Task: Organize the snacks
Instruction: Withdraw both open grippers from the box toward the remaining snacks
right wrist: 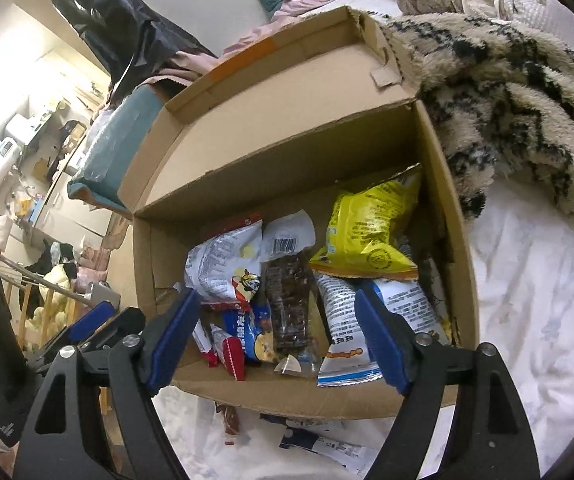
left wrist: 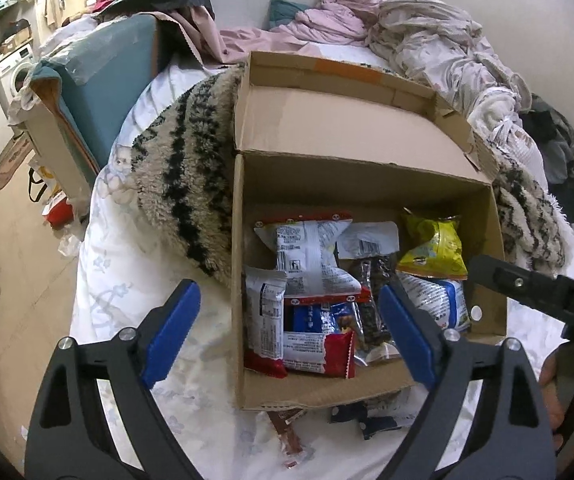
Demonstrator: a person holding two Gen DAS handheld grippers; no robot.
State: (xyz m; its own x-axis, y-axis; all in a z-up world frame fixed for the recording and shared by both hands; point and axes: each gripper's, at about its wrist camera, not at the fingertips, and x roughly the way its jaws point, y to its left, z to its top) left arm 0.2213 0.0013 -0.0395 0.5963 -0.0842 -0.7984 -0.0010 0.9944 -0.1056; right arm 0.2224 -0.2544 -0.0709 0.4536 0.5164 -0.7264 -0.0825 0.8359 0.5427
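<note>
An open cardboard box sits on the bed and holds several snack packets. Among them are a yellow bag, a white packet with red ends, a dark clear-wrapped pack, a blue-and-white bag and a red-edged packet. My left gripper hovers open over the box's near left part, nothing between its blue pads. My right gripper hovers open above the box's near edge, also empty. The right gripper's black body shows at the left view's right side.
A fuzzy beige-and-black blanket lies behind and beside the box. Loose packets and a red-brown stick snack lie on the white sheet before the box. Crumpled bedding is piled at the back.
</note>
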